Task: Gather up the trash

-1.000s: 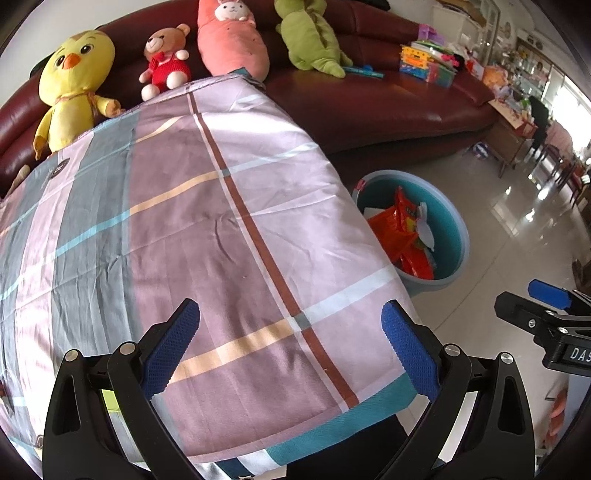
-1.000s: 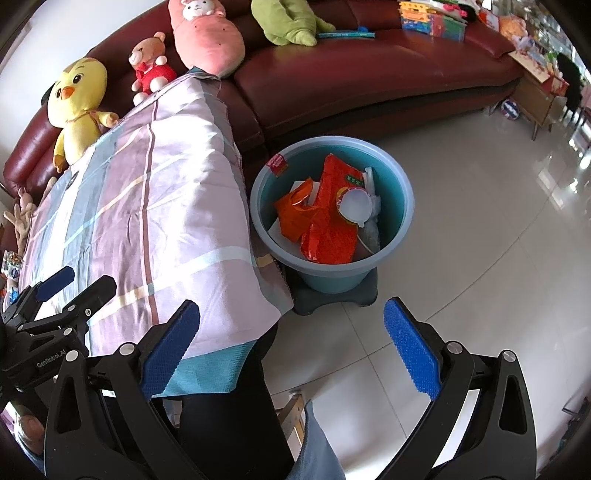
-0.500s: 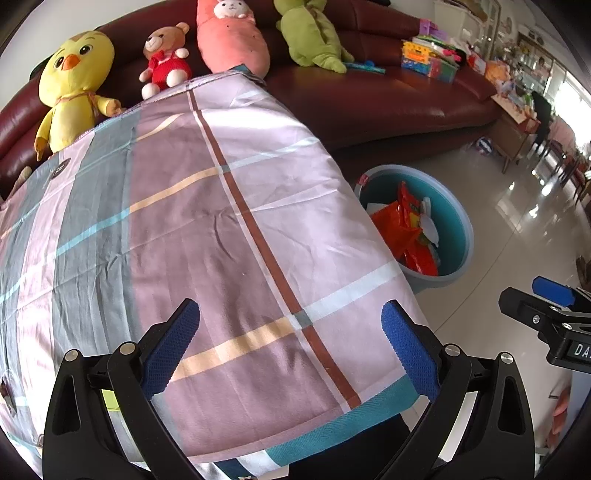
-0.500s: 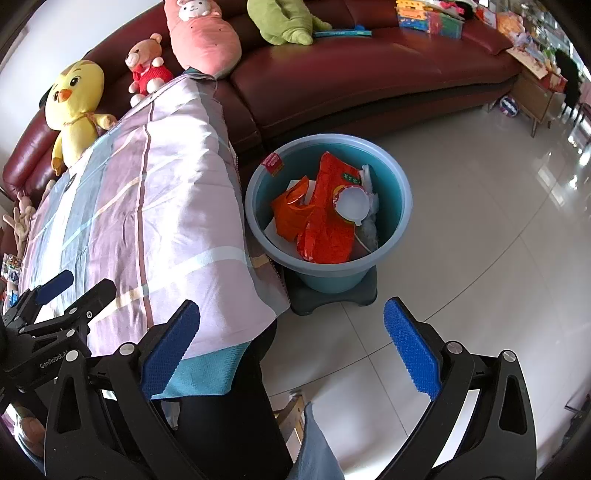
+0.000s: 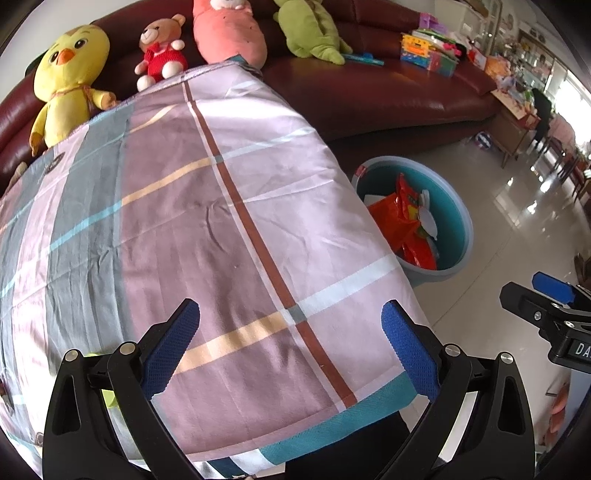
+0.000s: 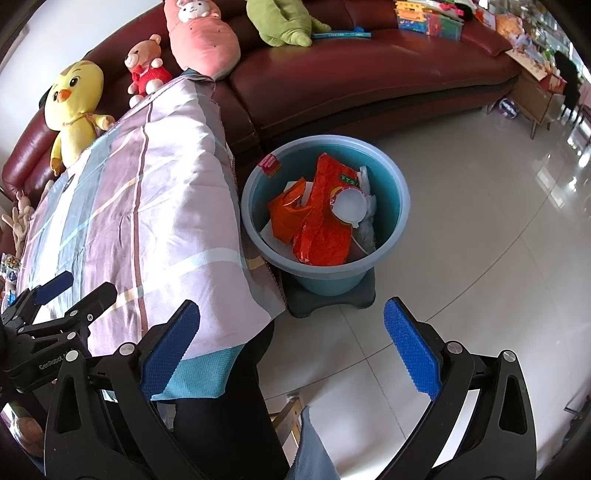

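Note:
A blue bin (image 6: pixel 400 206) stands on the floor beside the table and holds red-orange wrappers (image 6: pixel 323 236), a white lid (image 6: pixel 349 205) and paper. The same bin (image 5: pixel 463 240) shows at right in the left wrist view. My left gripper (image 5: pixel 290 349) hangs open over the checked tablecloth (image 5: pixel 207 221), nothing between its blue pads. My right gripper (image 6: pixel 291 349) is open above the floor tiles, nearer than the bin, holding nothing. Each gripper shows at the edge of the other's view, the left gripper (image 6: pixel 51 299) and the right gripper (image 5: pixel 546 295).
A dark red sofa (image 6: pixel 369 74) curves behind the table with a yellow chick toy (image 5: pixel 70 77), a small bear (image 5: pixel 160 50), a pink plush (image 5: pixel 225 29) and a green plush (image 5: pixel 310 33). Boxes (image 5: pixel 428 55) lie on the sofa. A dark stand (image 6: pixel 332 301) sits under the bin.
Both views have drifted slightly; the bin sits a little farther right and lower in the right wrist view. Both grippers stay open and empty.

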Motion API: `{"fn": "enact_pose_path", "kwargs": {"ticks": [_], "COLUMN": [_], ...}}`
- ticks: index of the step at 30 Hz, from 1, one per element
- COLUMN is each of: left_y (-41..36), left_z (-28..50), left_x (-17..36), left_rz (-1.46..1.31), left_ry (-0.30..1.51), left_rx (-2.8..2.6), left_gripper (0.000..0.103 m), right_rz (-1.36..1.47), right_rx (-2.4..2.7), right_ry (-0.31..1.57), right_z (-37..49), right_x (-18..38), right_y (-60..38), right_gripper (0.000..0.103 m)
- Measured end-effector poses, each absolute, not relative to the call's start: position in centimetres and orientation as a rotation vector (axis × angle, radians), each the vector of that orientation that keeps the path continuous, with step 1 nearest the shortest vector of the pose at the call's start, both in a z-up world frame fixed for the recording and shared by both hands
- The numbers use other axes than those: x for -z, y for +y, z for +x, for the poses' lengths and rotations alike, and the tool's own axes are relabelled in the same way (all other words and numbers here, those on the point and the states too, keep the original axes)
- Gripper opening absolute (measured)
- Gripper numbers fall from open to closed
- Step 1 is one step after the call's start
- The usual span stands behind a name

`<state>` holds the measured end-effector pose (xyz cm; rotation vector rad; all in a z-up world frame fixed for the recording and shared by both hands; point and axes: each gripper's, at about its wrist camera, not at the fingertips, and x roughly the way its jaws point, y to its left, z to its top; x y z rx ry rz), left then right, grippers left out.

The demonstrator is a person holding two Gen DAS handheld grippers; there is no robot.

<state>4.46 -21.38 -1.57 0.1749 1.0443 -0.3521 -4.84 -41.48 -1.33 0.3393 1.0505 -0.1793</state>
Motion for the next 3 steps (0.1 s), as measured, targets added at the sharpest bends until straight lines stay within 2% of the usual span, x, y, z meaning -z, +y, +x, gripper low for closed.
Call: {"fn": "enact_pose_path", "kwargs": {"ticks": [3], "left_y": [-21.3], "left_z": [4.57], "left_x": [1.6], "left_rz": [0.182], "left_ry": [1.042], "left_rx": [0.338], "left_gripper": [0.099], "right_rz": [0.339], "right_rx": [0.179], "right_ry": [1.049], "right_z": [-4.84], "right_x": [1.32], "right_y": [-41.48], "right_gripper": [0.096]}}
